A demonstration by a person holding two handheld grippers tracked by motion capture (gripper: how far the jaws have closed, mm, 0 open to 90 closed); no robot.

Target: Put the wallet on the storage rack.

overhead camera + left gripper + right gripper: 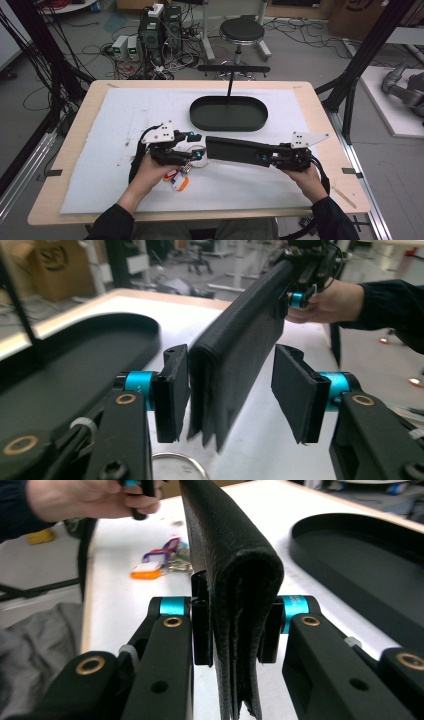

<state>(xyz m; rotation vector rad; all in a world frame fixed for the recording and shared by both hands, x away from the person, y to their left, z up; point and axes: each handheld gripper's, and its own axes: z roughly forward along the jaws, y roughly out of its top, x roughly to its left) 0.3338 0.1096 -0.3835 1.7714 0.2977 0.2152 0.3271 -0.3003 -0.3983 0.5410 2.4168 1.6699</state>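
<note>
left gripper [230,395] open, right gripper [234,630] clamped

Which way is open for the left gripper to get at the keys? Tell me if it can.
Probably yes. The left gripper stands open around the wallet, not pressing it, and the keys lie bare on the white mat beside that hand, nothing covering them.

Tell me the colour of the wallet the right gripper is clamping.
Black, with a grained leather-like surface; the wallet shows best in the right gripper view.

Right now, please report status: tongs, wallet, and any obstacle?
Right tongs shut on wallet, held above the table. Left tongs open around its other end, pads apart from it. Keys lie under left hand; tray beyond.
</note>
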